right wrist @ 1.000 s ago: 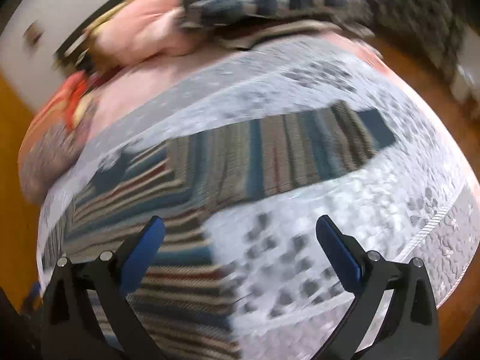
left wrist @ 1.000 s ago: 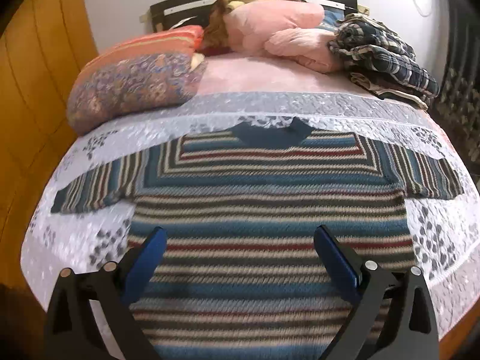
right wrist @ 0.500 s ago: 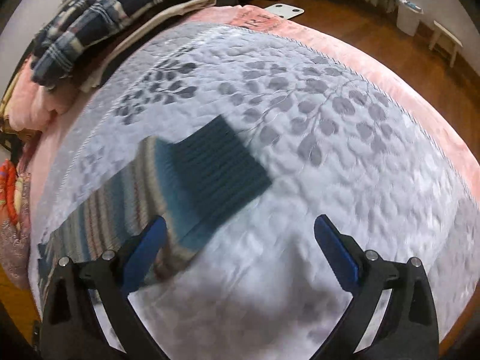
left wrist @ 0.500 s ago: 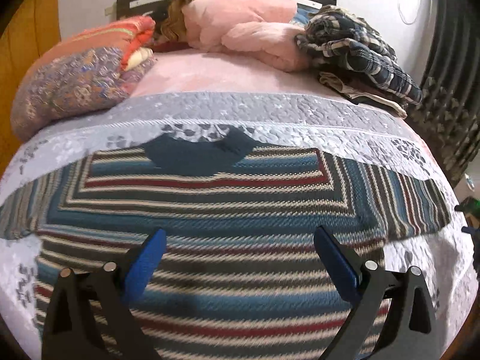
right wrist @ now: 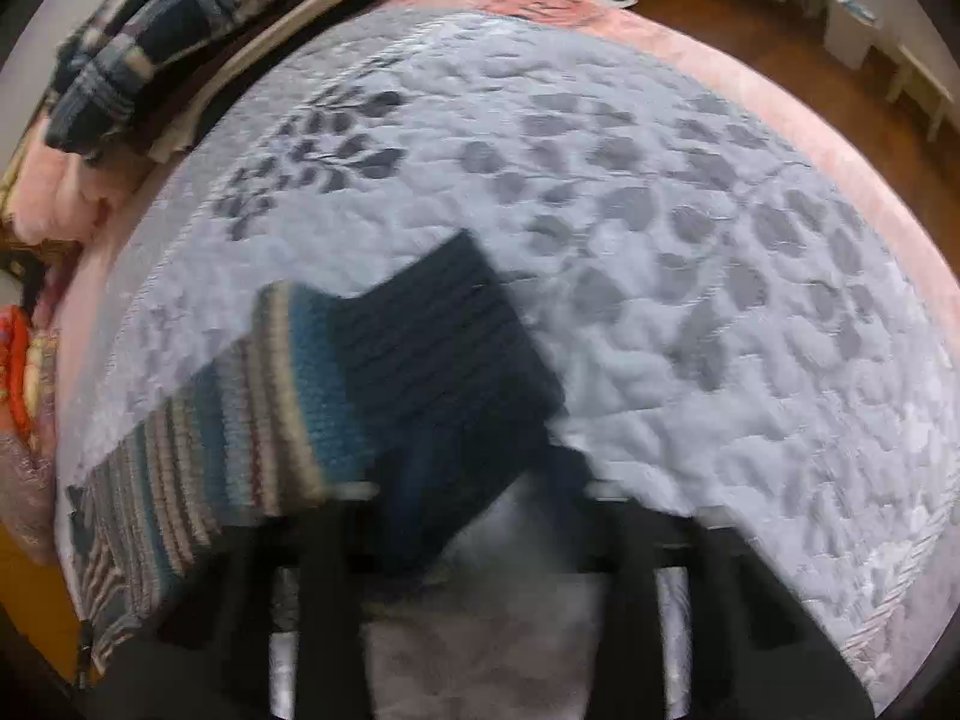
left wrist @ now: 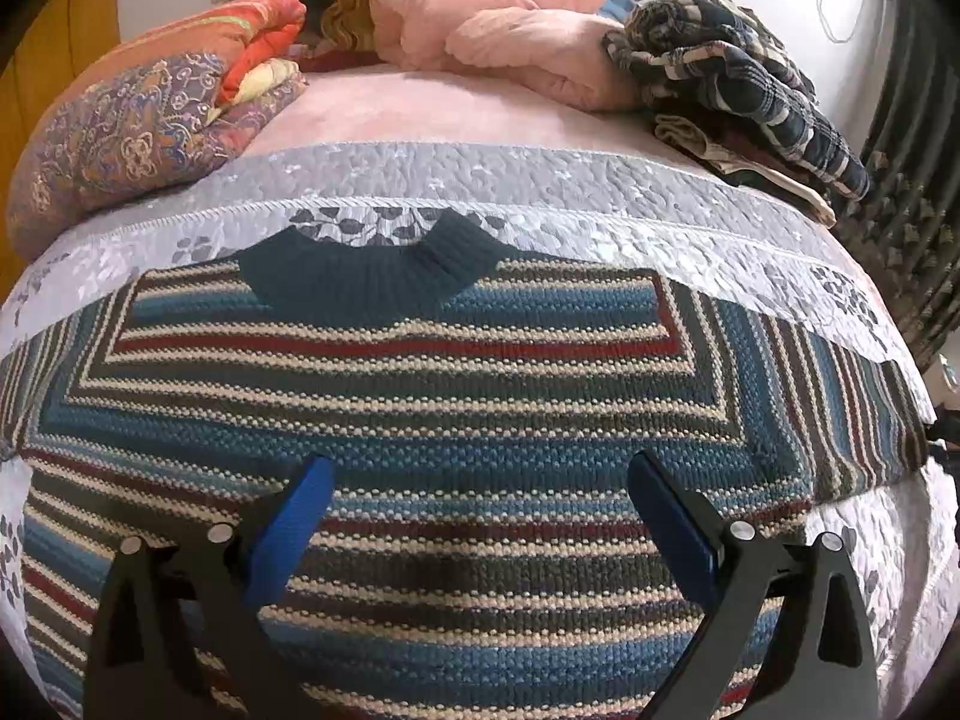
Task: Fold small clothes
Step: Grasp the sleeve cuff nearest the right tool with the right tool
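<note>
Folding starts from a flat garment, so we keep the striped sweater (left wrist: pixel 480 420) spread face up on the grey quilt (left wrist: pixel 540 192), collar (left wrist: pixel 372 276) toward the pillows (left wrist: pixel 480 6), both sleeves out to the sides

We hold the left gripper (left wrist: pixel 480 516) low over the chest with its blue fingers (left wrist: pixel 288 528) spread wide and gripping nothing; from here it can pin the body while a sleeve is turned in

We bring the right gripper (right wrist: pixel 480 540) to the dark cuff (right wrist: pixel 444 348) of the right sleeve, since a sleeve fold is led from its end. Motion blur hides the fingers there: we cannot tell whether they are spread or pinching the cuff

Plaid clothes (left wrist: pixel 738 84) lie well apart, near the headboard
</note>
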`<state>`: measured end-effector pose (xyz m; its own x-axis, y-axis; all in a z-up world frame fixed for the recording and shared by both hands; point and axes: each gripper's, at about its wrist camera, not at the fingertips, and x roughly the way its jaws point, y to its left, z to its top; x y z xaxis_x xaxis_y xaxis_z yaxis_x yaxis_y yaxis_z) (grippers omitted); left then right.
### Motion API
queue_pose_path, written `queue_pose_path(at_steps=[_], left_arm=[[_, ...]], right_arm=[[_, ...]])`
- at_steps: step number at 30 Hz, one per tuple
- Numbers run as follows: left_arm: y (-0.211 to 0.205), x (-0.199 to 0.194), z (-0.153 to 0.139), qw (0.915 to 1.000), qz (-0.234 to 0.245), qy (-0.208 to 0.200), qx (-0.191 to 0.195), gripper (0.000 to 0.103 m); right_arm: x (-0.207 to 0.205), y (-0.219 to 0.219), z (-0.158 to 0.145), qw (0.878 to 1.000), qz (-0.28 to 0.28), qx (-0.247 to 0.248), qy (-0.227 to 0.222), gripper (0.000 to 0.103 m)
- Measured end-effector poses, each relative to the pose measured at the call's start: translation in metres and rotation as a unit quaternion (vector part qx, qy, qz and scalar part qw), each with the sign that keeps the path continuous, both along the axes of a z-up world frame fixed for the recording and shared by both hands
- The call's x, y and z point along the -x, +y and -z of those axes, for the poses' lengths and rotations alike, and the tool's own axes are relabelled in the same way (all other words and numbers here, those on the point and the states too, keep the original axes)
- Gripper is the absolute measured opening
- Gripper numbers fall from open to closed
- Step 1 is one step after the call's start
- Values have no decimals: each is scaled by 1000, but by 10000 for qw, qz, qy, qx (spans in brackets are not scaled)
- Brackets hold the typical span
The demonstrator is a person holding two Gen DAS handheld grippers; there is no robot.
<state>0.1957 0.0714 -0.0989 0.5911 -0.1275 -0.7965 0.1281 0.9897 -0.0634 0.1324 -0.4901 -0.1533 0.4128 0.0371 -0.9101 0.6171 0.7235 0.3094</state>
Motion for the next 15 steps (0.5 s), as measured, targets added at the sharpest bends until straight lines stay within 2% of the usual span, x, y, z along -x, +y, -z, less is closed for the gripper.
queue_pose_path(at_steps=[3, 5, 11, 13, 15], left_arm=[[1, 2, -3, 10000, 36, -68, -24, 99], [6, 3, -6, 9999, 29, -134, -15, 99], [28, -5, -7, 9998, -192, -107, -16, 99], [39, -5, -5, 9996, -261, -70, -19, 99], [46, -5, -5, 9995, -293, -64, -50, 99]], right_arm=[[2, 4, -13, 9993, 81, 275, -236, 9], [7, 6, -24, 9970, 185, 668, -345, 9], [15, 9, -34, 9877, 875, 1295, 88, 9], [15, 19, -44, 9862, 902, 1382, -109, 9], [10, 38, -62, 9866, 659, 1423, -441, 9]])
